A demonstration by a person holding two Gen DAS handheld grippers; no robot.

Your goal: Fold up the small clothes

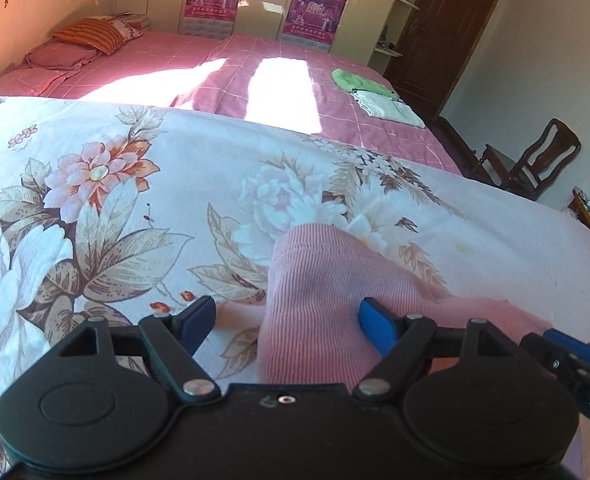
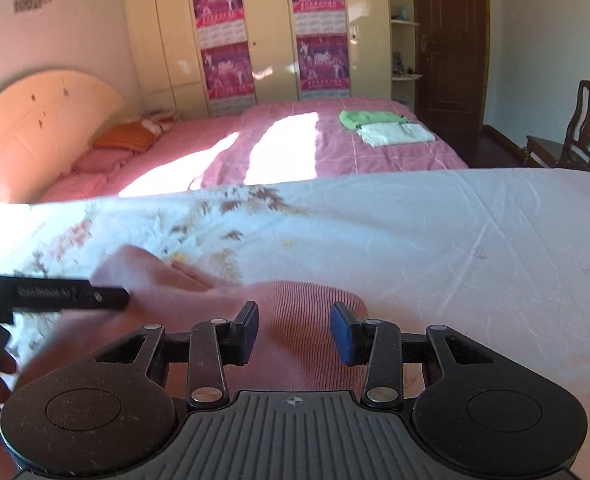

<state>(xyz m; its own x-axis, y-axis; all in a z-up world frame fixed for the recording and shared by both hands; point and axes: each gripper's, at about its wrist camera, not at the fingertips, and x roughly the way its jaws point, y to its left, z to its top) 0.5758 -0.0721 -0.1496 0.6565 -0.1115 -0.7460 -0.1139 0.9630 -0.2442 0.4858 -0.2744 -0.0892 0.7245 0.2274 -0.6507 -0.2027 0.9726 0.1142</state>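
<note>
A pink ribbed garment [image 1: 315, 280] lies bunched on a floral sheet [image 1: 135, 200]. My left gripper [image 1: 289, 324] stands open over it, with a raised fold of the cloth between its blue pads and neither pad pressing on it. In the right wrist view the same pink garment [image 2: 307, 304] runs under my right gripper [image 2: 295, 334]. Its jaws stand apart with ribbed cloth showing in the gap and no grip on it. The right gripper [image 1: 571, 356] shows at the right edge of the left wrist view. The left gripper [image 2: 67, 294] shows blurred at the left of the right wrist view.
Beyond the floral sheet [image 2: 415, 232] lies a pink bed [image 2: 375, 160] with a folded green cloth [image 2: 371, 118] and a white one [image 2: 395, 132] on it, and pillows [image 1: 91, 36] by the headboard. A wooden chair [image 2: 575, 132] stands at the right and a wardrobe [image 2: 271, 28] at the back.
</note>
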